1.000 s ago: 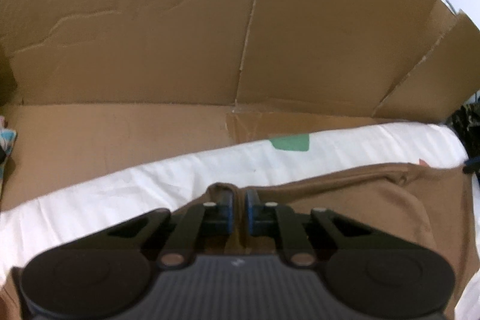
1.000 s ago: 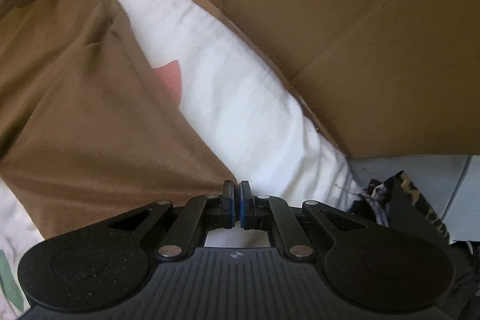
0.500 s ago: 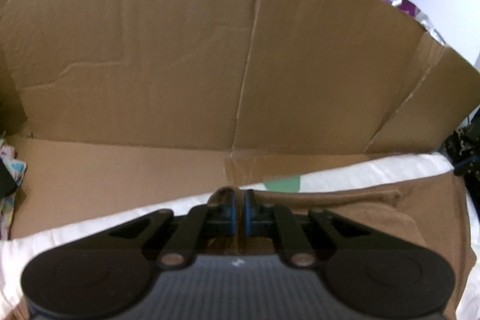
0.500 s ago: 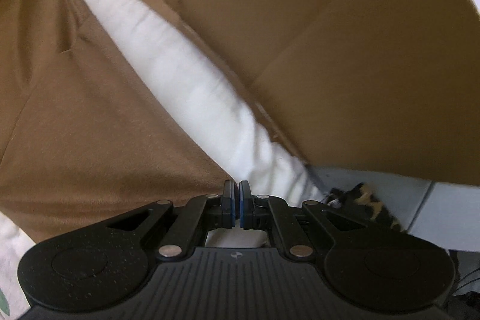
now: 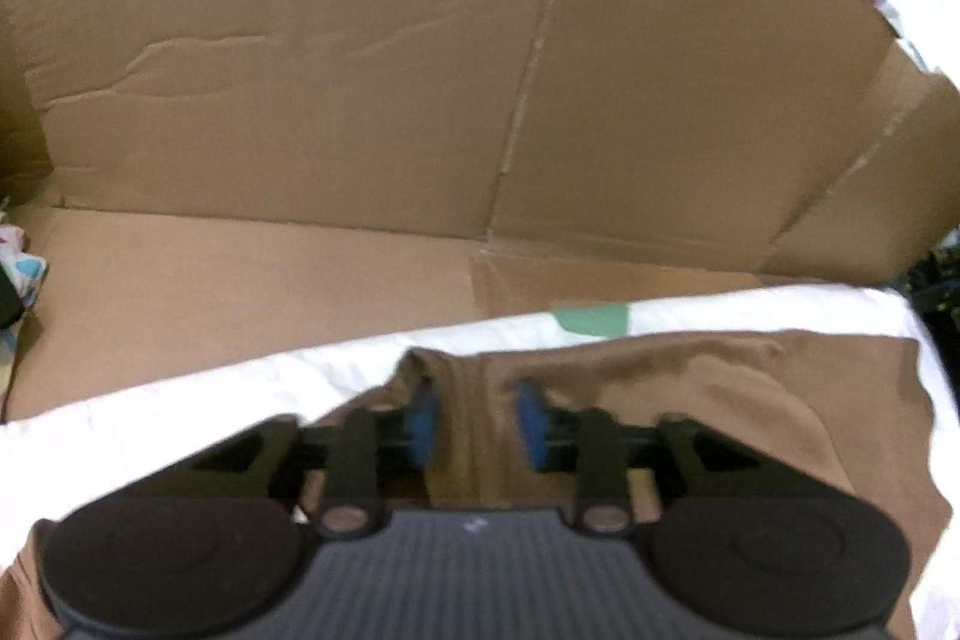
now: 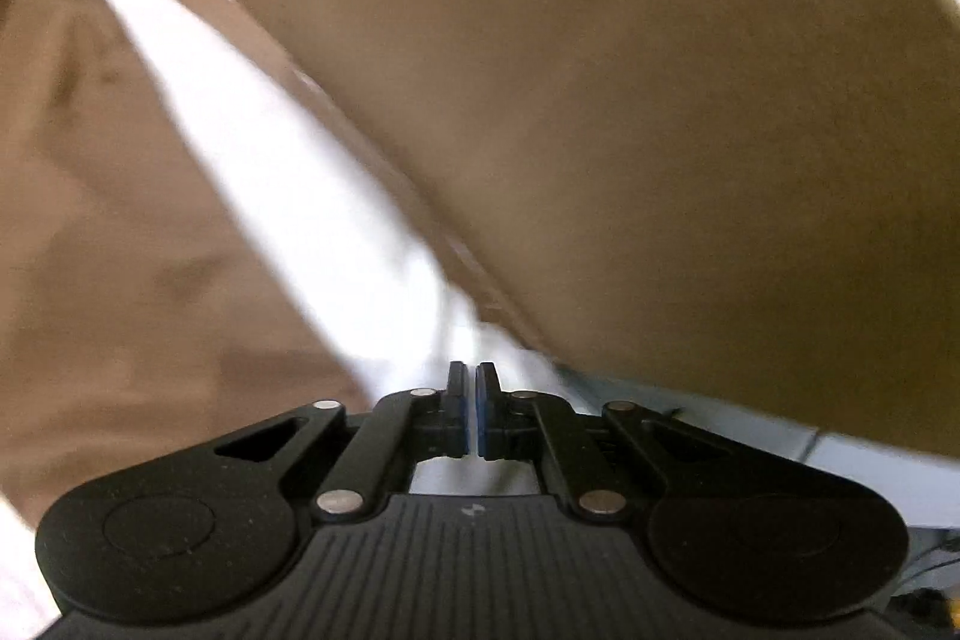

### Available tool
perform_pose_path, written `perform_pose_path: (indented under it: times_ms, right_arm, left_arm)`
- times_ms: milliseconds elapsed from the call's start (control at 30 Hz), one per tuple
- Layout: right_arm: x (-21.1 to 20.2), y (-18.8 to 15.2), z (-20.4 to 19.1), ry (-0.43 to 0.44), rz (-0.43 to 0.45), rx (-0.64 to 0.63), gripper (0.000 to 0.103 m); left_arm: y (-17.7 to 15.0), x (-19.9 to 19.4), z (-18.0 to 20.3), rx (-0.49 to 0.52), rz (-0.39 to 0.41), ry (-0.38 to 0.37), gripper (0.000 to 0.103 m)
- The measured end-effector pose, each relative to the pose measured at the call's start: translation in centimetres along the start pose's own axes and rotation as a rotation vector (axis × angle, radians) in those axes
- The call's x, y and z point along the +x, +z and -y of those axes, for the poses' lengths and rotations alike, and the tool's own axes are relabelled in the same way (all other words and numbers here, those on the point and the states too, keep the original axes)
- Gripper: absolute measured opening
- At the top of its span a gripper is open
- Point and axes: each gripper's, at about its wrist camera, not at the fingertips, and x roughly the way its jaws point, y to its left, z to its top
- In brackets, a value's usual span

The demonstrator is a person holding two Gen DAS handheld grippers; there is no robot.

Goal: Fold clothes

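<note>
A brown garment [image 5: 720, 400] lies on a white sheet [image 5: 180, 400] in the left wrist view. My left gripper [image 5: 475, 421] hangs over the garment's far edge. Its jaws are opening, and a raised fold of the brown cloth stands between the blue pads [image 5: 420, 421] without being pressed. In the blurred right wrist view, my right gripper [image 6: 471, 412] is shut over the white sheet [image 6: 270, 148]. No cloth shows between its pads. The garment [image 6: 120, 250] fills the left of that view, and its near corner ends just left of the fingers.
Tall cardboard walls [image 5: 360, 70] stand behind the sheet, with a cardboard floor in front of them. The cardboard [image 6: 660, 100] also looms close on the right gripper's right. A green patch [image 5: 591, 319] marks the sheet's far edge. Colourful cloth [image 5: 24, 268] lies at far left.
The left jaws were shut on the garment's fold and have parted. The right gripper stayed shut while the garment's corner slid away to the left of its fingers.
</note>
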Motion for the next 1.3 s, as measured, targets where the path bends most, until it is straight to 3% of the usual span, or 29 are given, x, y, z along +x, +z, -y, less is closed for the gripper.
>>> perform_pose_path:
  times_ms: [133, 200, 300, 567, 767, 1033, 1200, 1300]
  right_arm:
    - [-1.5, -1.1, -0.6, 0.076, 0.050, 0.060, 0.005]
    - [-2.0, -1.7, -0.6, 0.118, 0.068, 0.105, 0.020]
    - [-3.1, -2.9, -0.9, 0.152, 0.105, 0.150, 0.031]
    - [-5.1, -4.3, -3.0, 0.209, 0.166, 0.179, 0.031]
    - [-5.6, -2.6, -4.2, 0.225, 0.214, 0.161, 0.031]
    - [-5.5, 1.2, -6.5, 0.247, 0.247, 0.116, 0.031]
    - [-5.2, 3.6, -8.3, 0.260, 0.253, 0.077, 0.031]
    - [-5.0, 4.8, -9.5, 0.259, 0.262, 0.050, 0.031]
  left_arm:
    - [0.1, -1.4, 0.0, 0.008, 0.010, -0.019, 0.042]
    - [0.2, -2.6, -0.2, 0.019, 0.015, -0.023, 0.043]
    - [0.2, -4.3, -0.6, 0.048, 0.014, -0.014, 0.043]
    - [-1.7, -11.1, -6.3, 0.049, 0.004, 0.084, 0.043]
    - [-3.2, -15.1, -12.0, 0.020, -0.012, 0.209, 0.043]
    - [-5.1, -14.8, -16.1, 0.002, -0.062, 0.253, 0.043]
    - [-6.2, -13.2, -16.0, 0.075, -0.108, 0.263, 0.042]
    - [-6.9, -13.1, -15.9, 0.119, -0.096, 0.288, 0.041]
